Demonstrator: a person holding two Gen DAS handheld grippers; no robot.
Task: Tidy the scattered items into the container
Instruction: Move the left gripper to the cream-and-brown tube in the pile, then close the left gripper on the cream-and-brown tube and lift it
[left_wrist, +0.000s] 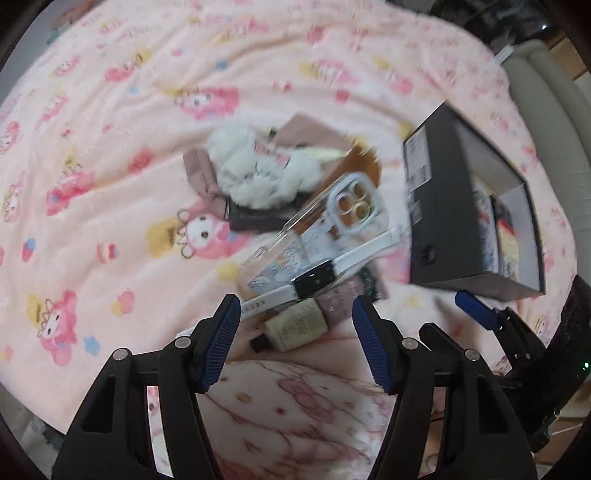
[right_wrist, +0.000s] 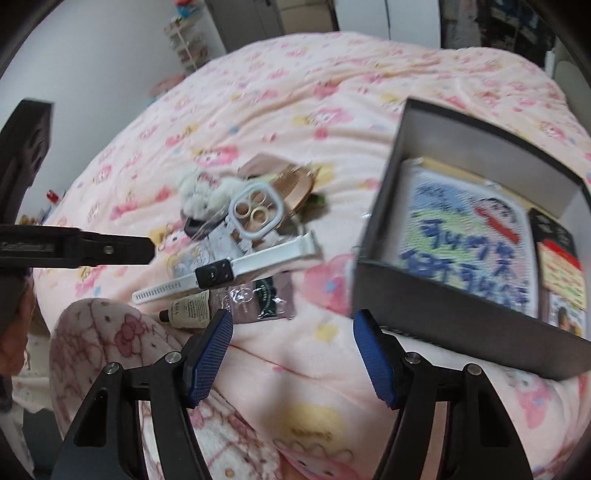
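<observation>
Both grippers hang over a pink cartoon-print blanket (left_wrist: 110, 155): the left gripper (left_wrist: 291, 343) has its jaws wide apart with nothing between them, and the right gripper (right_wrist: 293, 354) is likewise spread and empty. The scattered items lie in a heap at mid-bed: a white-strapped watch (right_wrist: 218, 273), a clear phone case (left_wrist: 314, 225), a fluffy white toy (left_wrist: 255, 173) and a small cream tube (right_wrist: 192, 314). The dark box (right_wrist: 424, 288) sits to their right, open, already holding printed items.

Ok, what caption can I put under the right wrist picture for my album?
Open right gripper hovers over a pink blanket, between a white watch and a black box.
</observation>
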